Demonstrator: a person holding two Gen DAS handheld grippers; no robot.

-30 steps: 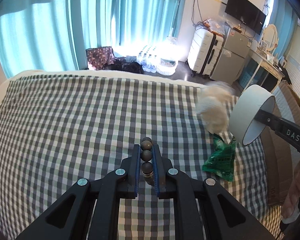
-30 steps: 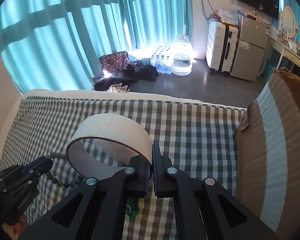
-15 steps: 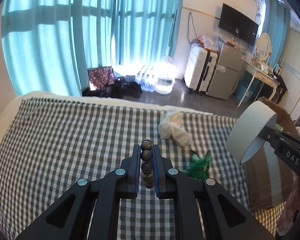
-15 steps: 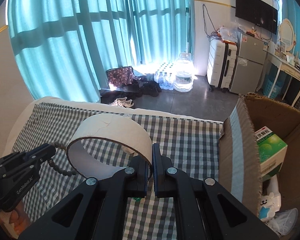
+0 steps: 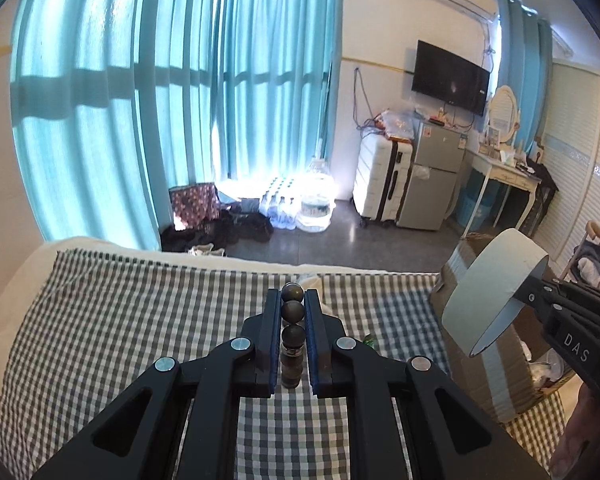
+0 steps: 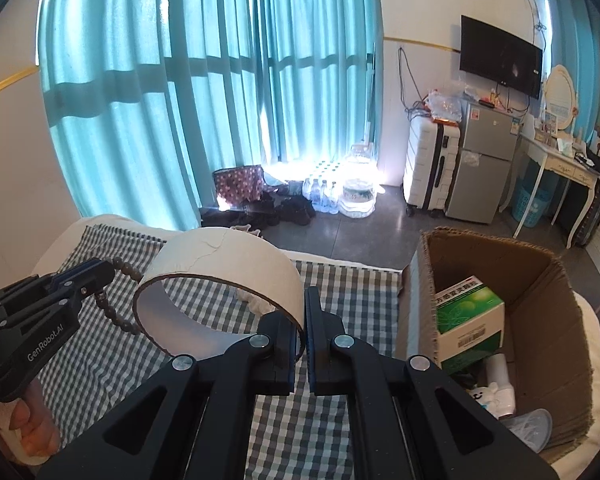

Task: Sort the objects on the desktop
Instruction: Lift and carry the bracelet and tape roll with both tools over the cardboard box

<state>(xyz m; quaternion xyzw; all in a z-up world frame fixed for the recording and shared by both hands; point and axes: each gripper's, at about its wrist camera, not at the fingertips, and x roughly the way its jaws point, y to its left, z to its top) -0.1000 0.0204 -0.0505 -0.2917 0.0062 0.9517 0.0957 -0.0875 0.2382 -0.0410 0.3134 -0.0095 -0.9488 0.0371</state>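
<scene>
Both tongs (image 5: 292, 300) (image 6: 303, 308) have risen, tilted downward

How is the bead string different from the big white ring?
The bead string is dark, made of small round balls; the white ring is one pale, wide hollow band. The left gripper pinches the beads; the right gripper clamps the ring's wall. Both are held above the checked cloth.

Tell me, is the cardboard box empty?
No, in the right wrist view the cardboard box already holds a green carton and some white items at its bottom.
</scene>
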